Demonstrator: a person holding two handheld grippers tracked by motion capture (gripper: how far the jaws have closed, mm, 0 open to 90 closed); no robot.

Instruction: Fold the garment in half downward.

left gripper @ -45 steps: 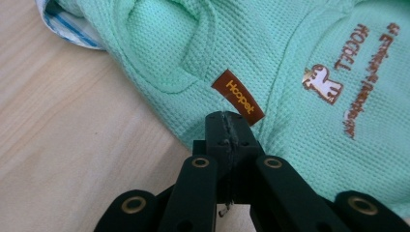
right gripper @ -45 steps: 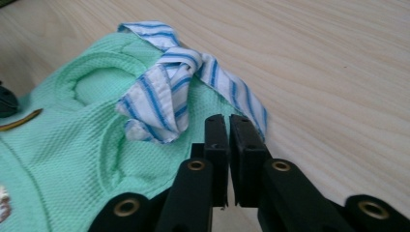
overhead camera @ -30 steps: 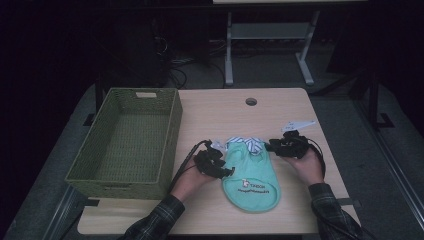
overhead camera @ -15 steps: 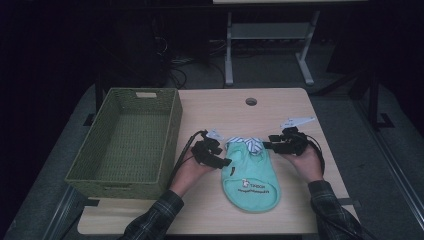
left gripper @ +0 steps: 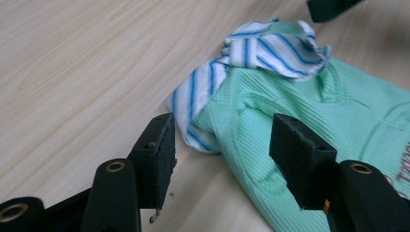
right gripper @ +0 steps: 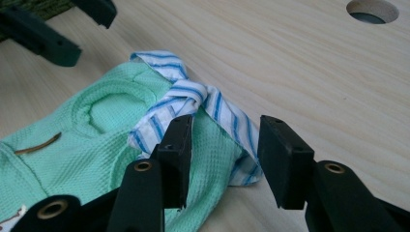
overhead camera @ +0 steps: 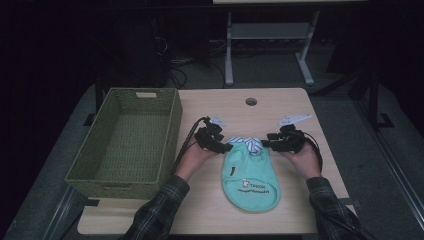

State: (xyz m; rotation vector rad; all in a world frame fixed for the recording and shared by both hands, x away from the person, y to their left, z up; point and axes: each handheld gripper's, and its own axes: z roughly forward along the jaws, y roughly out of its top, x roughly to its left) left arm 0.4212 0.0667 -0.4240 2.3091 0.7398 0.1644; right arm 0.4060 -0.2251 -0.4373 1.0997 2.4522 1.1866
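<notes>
So there's a small mint green shirt [overhead camera: 251, 176] lying flat on the worktop [overhead camera: 280, 107], just right of the wicker basket [overhead camera: 127, 142], collar end pointing away from the person. The collar [overhead camera: 248, 143] is blue and white striped and sits kinda bunched up at the top edge

Left gripper [overhead camera: 226, 147] is at the left corner of the collar. In the left gripper view its jaws stand apart and have just been opening, with the collar's striped corner [left gripper: 193, 113] and a bit of the green fabric lying loose between the pads, nothing pinched

Right gripper [overhead camera: 265, 144] is at the opposite corner. In the right gripper view the jaws have also just been widening, and the striped edge [right gripper: 232, 128] runs through the gap. The fabric looks like it's brushing the left pad, but I see no real squeeze on it, so I'd call it open

Both hands rest low on the worktop on either side of the shirt, and the basket has nothing in it
</notes>
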